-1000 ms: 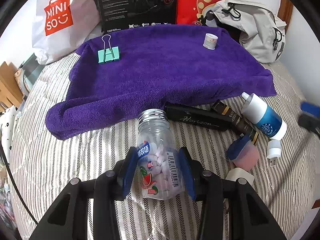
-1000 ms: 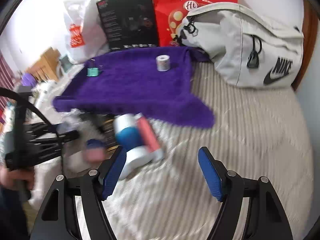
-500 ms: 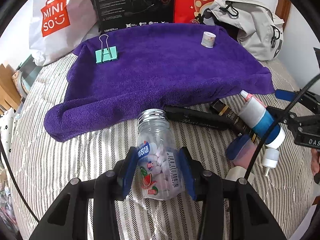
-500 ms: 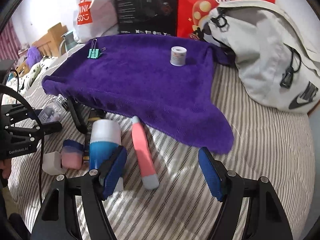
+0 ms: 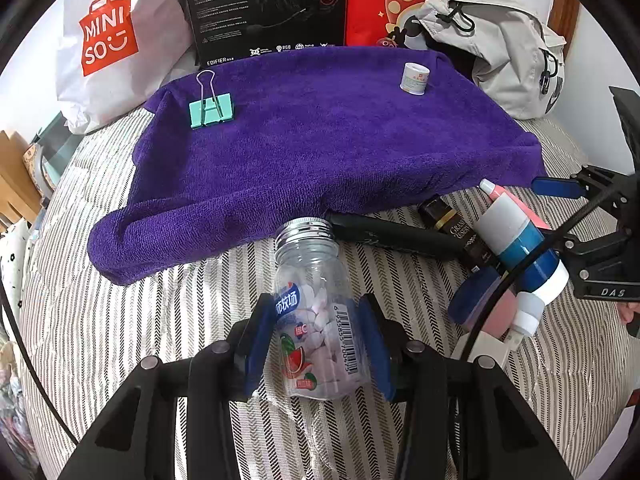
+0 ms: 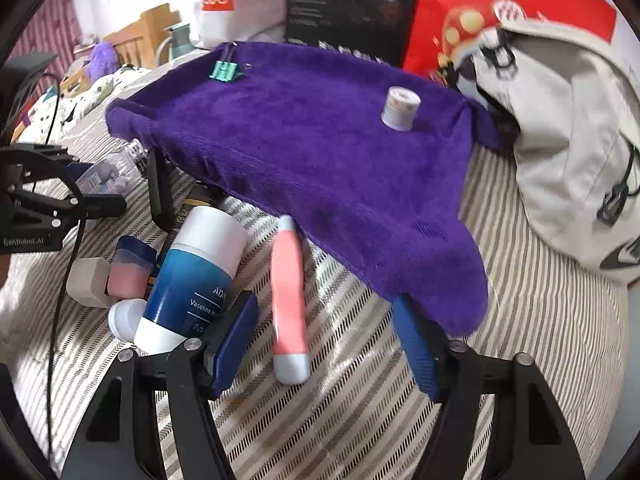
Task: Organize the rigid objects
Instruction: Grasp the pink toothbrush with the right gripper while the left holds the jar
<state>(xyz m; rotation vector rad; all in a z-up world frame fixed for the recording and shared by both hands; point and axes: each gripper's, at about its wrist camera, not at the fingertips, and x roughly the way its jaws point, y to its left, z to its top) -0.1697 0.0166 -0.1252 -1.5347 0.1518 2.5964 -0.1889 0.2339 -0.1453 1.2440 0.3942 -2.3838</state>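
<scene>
Striped bedding [image 5: 120,320] carries a purple towel [image 5: 320,152] whose near edge hides part of a black case [image 5: 400,236]. Left claw [image 5: 318,344] clamps the clear candy jar [image 5: 316,320]; right claw [image 6: 328,344] gapes around a pink tube [image 6: 288,280].

- A white MINISO plastic bag [image 5: 120,40] stood behind the bed's far edge.
- A grey fabric backpack [image 5: 508,52] slumped at the far right corner.

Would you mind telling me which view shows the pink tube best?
The right wrist view: the pink tube lies whole and unobstructed between the open right tool's fingers. The left wrist view shows only its tip behind the blue-and-white bottle.
</scene>
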